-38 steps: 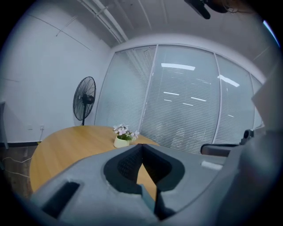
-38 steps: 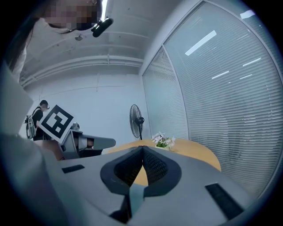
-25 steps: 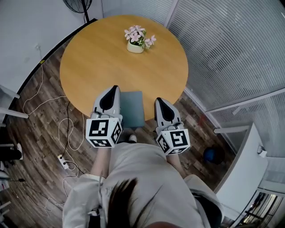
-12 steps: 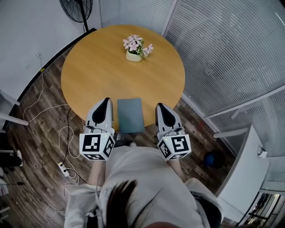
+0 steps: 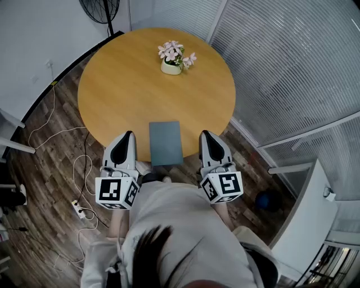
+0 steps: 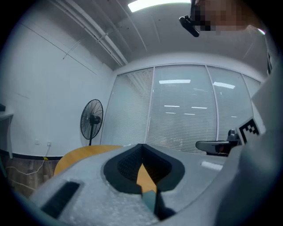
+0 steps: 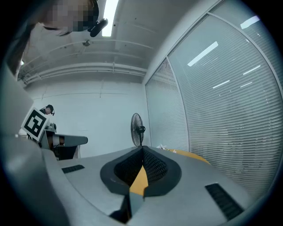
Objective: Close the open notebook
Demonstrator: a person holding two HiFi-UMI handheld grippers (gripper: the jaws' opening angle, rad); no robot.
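Wooden table (image 5: 129, 84) holds closed notebook (image 5: 165, 143); left gripper (image 5: 129, 135) has pulled back.

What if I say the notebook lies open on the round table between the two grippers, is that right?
Not quite. The notebook is closed, not open: the head view shows only its plain teal cover. It does lie on the round table, between the left gripper and the right gripper.

table (image 5: 124, 84) round, wooden | flower pot (image 5: 171, 67) on far side | standing fan (image 5: 100, 8) beyond | floor (image 5: 45, 169) wood-plank
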